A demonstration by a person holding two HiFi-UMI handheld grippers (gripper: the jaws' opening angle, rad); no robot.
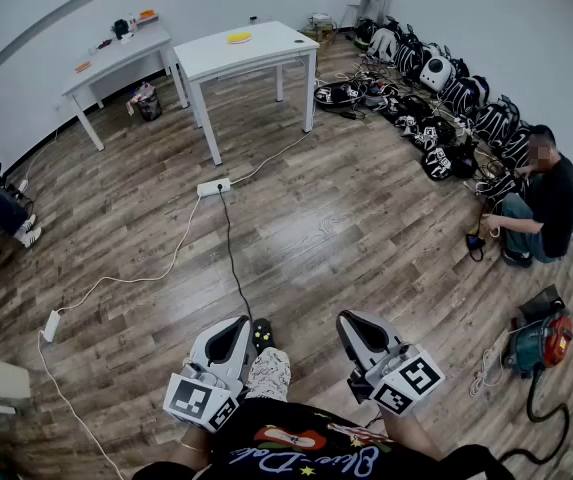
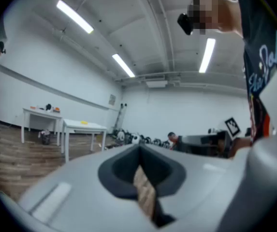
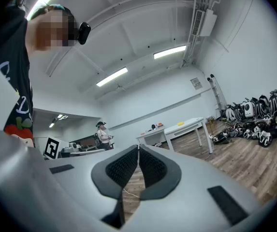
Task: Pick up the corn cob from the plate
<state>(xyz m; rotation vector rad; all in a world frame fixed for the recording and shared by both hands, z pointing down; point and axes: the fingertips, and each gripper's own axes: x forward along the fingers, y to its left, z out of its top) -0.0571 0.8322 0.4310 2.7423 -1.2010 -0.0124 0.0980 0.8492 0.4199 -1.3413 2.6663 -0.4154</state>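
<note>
A small yellow thing lies on the nearer white table at the far end of the room; it is too small to tell corn cob from plate. It also shows as a yellow speck in the left gripper view and as a yellow speck in the right gripper view. My left gripper and right gripper are held level close to my body, far from that table. Both are shut with nothing between the jaws, as the left gripper and right gripper show in their own views.
A second white table with small items stands at the back left, a bag under it. A power strip and cables cross the wooden floor. Backpacks line the right wall, with a seated person and a red-teal machine nearby.
</note>
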